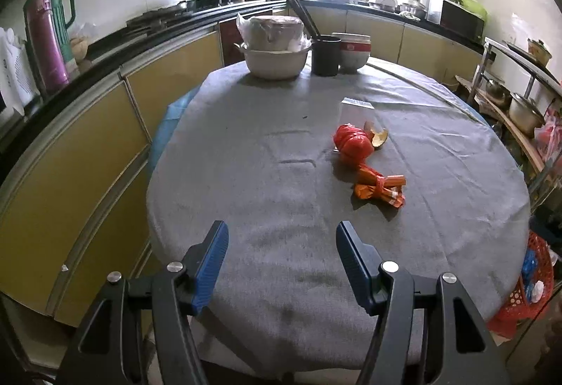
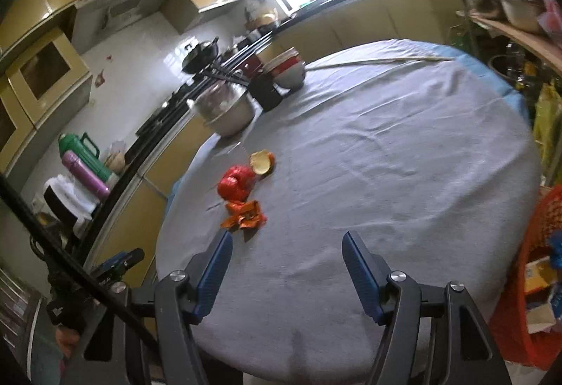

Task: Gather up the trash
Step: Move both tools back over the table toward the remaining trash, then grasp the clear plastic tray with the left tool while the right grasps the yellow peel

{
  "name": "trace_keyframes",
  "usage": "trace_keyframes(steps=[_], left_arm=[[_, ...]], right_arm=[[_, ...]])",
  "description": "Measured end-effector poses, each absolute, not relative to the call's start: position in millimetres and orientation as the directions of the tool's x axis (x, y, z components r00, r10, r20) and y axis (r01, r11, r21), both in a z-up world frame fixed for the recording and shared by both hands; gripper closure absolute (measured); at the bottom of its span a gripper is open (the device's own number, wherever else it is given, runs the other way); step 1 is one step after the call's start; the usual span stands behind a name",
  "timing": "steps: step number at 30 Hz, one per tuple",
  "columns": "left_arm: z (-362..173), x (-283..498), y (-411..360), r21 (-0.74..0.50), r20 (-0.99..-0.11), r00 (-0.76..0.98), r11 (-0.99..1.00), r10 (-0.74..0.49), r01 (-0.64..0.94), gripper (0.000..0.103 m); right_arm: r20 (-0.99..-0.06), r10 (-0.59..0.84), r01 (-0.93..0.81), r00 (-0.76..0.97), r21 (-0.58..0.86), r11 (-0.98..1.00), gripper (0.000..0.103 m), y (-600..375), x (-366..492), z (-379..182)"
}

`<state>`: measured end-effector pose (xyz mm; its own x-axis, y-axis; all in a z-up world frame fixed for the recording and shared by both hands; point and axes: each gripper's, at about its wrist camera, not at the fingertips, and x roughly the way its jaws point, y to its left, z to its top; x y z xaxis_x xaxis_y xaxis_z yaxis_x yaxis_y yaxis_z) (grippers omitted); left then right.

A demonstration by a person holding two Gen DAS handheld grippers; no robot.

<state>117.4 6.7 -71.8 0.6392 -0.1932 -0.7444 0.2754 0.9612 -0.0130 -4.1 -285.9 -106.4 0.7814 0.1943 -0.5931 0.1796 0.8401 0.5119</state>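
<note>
Trash lies on the grey-clothed round table (image 1: 281,174): a crumpled red plastic bag (image 1: 352,143), an orange peel (image 1: 377,135), crumpled orange wrappers (image 1: 381,190) and a clear flat packet (image 1: 354,109). My left gripper (image 1: 281,237) hovers open over the near table edge, nothing between its blue pads, the trash ahead to its right. In the right wrist view the red bag (image 2: 236,183), the peel (image 2: 262,163) and the wrappers (image 2: 244,215) lie just ahead and left of my open, empty right gripper (image 2: 287,244). The left gripper (image 2: 119,260) shows at the lower left.
A red mesh basket (image 1: 527,293) holding rubbish stands at the table's right side, also the basket (image 2: 527,297). At the far table edge stand a steel bowl with a bagged container (image 1: 275,58), a black cup with chopsticks (image 1: 325,54) and stacked bowls (image 1: 353,49). Counters run behind; a pot shelf (image 1: 520,111) stands right.
</note>
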Motion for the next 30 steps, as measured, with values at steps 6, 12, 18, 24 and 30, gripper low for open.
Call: trace_keyframes(steps=[6,12,18,24,30], left_arm=[[-70,138,2,-0.063,-0.749,0.623,0.959,-0.228,0.275,0.039],[-80,155,3,-0.071,-0.767,0.602,0.962,-0.222,0.265,0.039],[-86,181,10,-0.108,-0.796,0.562,0.967,-0.224,0.232,0.039],[-71,220,-10,-0.133,-0.798,0.547,0.959,-0.254,0.251,0.038],[-64,247,-33,-0.159,-0.803,0.522,0.948,-0.287,0.277,0.038]], right_arm=[[-0.613,0.246,0.146,0.751,0.518,0.843,0.034,-271,38,-113],[-0.648,0.285,0.117,0.706,0.504,0.855,0.035,-258,82,-124],[-0.670,0.325,0.124,0.667,0.530,0.839,0.053,-261,141,-138],[-0.671,0.354,0.170,0.651,0.583,0.794,0.060,-274,203,-155],[-0.701,0.356,0.268,0.618,0.613,0.743,0.063,-284,252,-186]])
